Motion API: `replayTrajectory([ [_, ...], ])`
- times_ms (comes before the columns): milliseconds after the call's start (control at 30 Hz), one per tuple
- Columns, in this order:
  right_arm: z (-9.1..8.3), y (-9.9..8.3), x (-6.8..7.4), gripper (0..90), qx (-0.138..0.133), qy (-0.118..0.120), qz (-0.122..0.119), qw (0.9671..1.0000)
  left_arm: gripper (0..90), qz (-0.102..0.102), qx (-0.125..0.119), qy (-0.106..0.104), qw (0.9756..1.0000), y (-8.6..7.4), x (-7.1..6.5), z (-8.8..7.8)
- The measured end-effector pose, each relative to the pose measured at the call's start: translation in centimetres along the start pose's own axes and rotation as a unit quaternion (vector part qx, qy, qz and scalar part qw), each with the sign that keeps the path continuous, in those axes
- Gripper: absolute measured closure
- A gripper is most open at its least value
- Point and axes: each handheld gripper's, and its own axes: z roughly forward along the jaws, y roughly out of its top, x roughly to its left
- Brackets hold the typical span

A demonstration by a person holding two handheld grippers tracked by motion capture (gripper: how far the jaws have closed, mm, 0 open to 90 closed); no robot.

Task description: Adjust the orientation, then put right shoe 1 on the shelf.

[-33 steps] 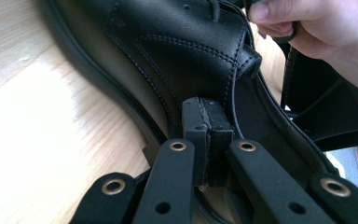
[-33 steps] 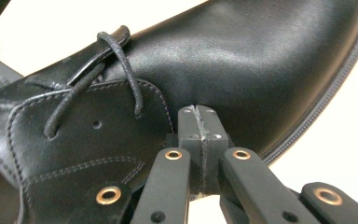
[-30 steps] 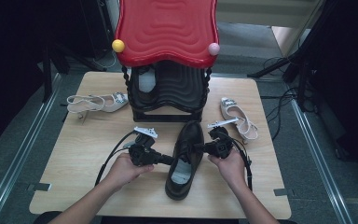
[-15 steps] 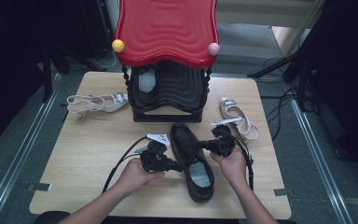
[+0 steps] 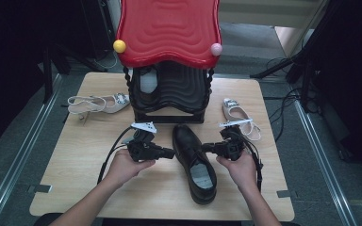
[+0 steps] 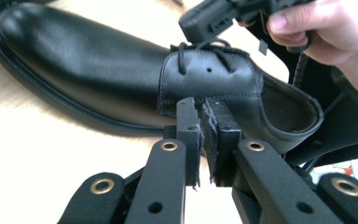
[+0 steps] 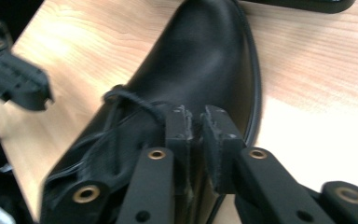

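A black leather lace-up shoe (image 5: 194, 160) (image 6: 98, 56) (image 7: 205, 60) lies flat on the wooden table (image 5: 89, 179), toe toward the rack and heel toward me. My left gripper (image 5: 169, 153) (image 6: 209, 109) sits just left of the shoe's lace flap. Its jaws have just been opening and show a narrow gap with nothing between them. On the shoe's right side, my right gripper (image 5: 204, 148) (image 7: 196, 116) points at the upper near the laces. Its jaws have also just been opening, standing slightly apart with nothing caught in the gap.
A black rack with a wavy red top (image 5: 169, 37) stands at the back centre. A white slingback heel (image 5: 96, 102) lies to its left and a white flat shoe (image 5: 238, 115) to its right. Cables trail from both grippers across the table.
The shoe, held and swung between both grippers earlier, now rests on the table a little to the right. Both pairs of jaws have parted slightly, and the left gripper has drawn back off the shoe.
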Motion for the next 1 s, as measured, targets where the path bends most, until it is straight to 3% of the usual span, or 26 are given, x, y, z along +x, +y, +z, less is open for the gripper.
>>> replayTrajectory([
  [233, -1.5, -0.5, 1.2, 74.1, -0.001, 0.026, 0.006, 0.9997, 90.0, 0.003, 0.008, -0.003, 1.0000, 0.5, 0.1, -1.4],
  [433, -2.4, -0.7, 2.2, 73.4, 0.002, 0.029, 0.007, 0.9996, 90.0, -0.004, -0.002, 0.004, 1.0000, 0.8, 0.7, -2.5],
  [533, -2.9, -0.8, 2.8, 73.5, 0.007, 0.031, 0.007, 0.9995, 88.9, -0.009, 0.014, 0.002, 0.9999, 1.0, 0.9, -2.9],
  [600, -3.0, -0.8, 3.2, 73.5, 0.010, 0.032, 0.006, 0.9994, 89.1, -0.001, 0.013, 0.002, 0.9999, 1.4, 0.7, -3.6],
  [800, -3.1, -0.8, 4.6, 73.6, 0.031, 0.047, 0.004, 0.9984, 89.5, 0.010, -0.013, 0.007, 0.9998, 3.7, 0.6, -5.9],
  [1000, -2.9, -0.9, 6.5, 72.4, 0.066, 0.051, -0.014, 0.9964, 89.3, 0.035, -0.033, 0.029, 0.9984, 7.6, 0.1, -8.6],
])
